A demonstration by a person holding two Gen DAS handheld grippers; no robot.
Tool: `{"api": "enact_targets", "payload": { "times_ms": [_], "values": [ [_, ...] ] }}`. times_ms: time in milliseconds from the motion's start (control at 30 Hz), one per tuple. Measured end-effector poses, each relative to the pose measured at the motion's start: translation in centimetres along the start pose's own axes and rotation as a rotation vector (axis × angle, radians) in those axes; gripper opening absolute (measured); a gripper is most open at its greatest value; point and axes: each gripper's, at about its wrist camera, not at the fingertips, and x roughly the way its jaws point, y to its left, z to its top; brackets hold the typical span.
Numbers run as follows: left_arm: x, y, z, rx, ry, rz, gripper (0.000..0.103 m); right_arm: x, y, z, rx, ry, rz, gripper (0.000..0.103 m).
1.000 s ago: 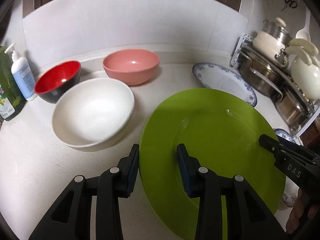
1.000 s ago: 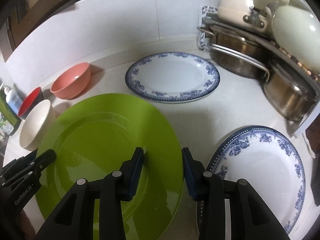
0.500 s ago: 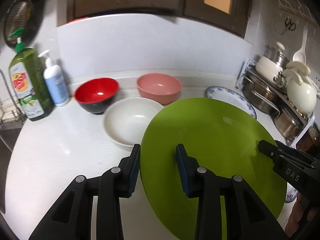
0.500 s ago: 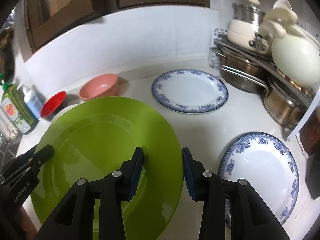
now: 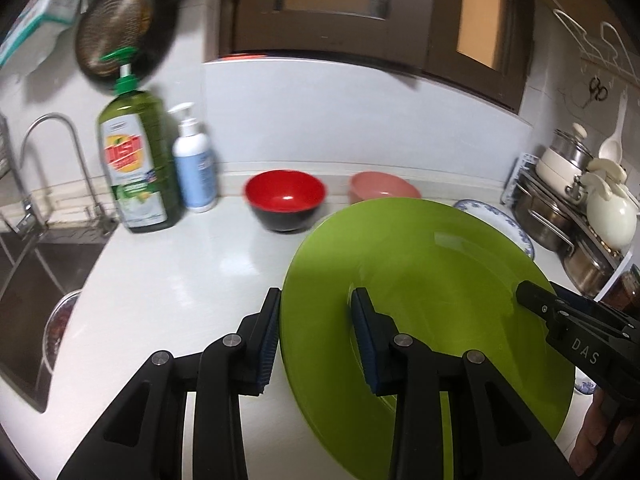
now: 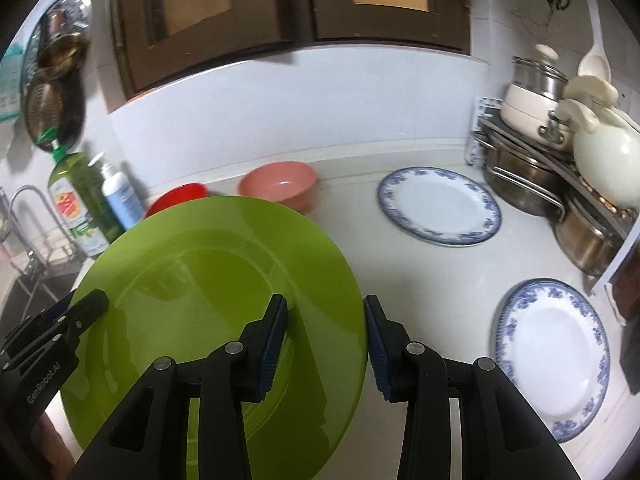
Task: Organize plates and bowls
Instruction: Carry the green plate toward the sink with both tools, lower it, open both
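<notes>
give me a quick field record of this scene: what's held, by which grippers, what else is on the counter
held: round lime-green plate, lifted off the white counter
left gripper: clamped on the plate's left rim
right gripper: clamped on its right rim
bowls: red-and-black bowl, pink bowl
plates on counter: two blue-rimmed white plates

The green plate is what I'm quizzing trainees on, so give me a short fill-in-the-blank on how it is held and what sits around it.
1. The green plate is gripped on opposite rims by ____ grippers.
2. On the counter lie ____ blue-rimmed plates.
3. Beside the pink bowl stands a bowl that is ____ inside.

Missing words: two; two; red
</notes>
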Motion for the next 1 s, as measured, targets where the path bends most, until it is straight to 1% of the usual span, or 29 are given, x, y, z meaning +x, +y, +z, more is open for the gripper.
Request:
{"api": "enact_targets", "payload": {
  "times_ms": [300,533,667,1000],
  "values": [
    [-2.2,6.2,-2.0,-0.08,0.011,0.087,0.035,-0.1,6.1,-1.6,-0.073,0.007,0.074,0.04],
    [-2.2,10.2,-3.2,-0.125,0.042,0.124,0.035,0.8,10.5,-2.9,-0.123,0.022,0.116,0.04],
    [-1.6,11.7,-4.0,-0.137,0.07,0.139,0.035,1.8,12.4,-3.6,-0.14,0.039,0.131,0.04],
    [1.6,14.0,-5.6,-0.137,0.138,0.15,0.035,5.4,14.3,-5.6,-0.152,0.109,0.141,0.04]
  ]
}}
